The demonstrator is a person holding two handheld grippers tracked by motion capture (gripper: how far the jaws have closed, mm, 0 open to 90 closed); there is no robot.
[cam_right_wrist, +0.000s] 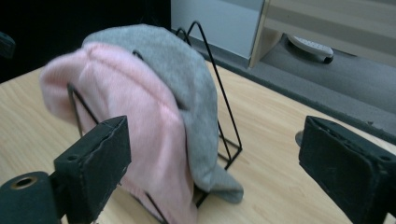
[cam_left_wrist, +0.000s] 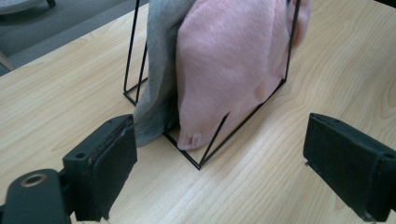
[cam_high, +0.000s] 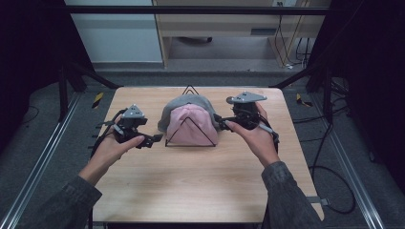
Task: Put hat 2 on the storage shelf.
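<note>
A black wire rack (cam_high: 191, 132) stands at the middle of the wooden table (cam_high: 191, 186). Two knitted caps stand in it: a pink cap (cam_high: 190, 125) in front, a grey cap (cam_high: 177, 106) behind it. My left gripper (cam_high: 154, 139) sits just left of the rack, jaws wide apart with nothing between them. In the left gripper view the pink cap (cam_left_wrist: 229, 70) and grey cap (cam_left_wrist: 156, 93) lie ahead of the jaws. My right gripper (cam_high: 218, 122) is at the rack's right side, also open and empty. The right gripper view has the pink cap (cam_right_wrist: 126, 112) and grey cap (cam_right_wrist: 187, 79) beyond the jaws.
The table's front half is bare wood. Dark metal frame rails (cam_high: 43, 157) run along both sides of the table. Cables (cam_high: 334, 186) trail on the floor at the right. A cabinet (cam_high: 219, 24) stands beyond the far edge.
</note>
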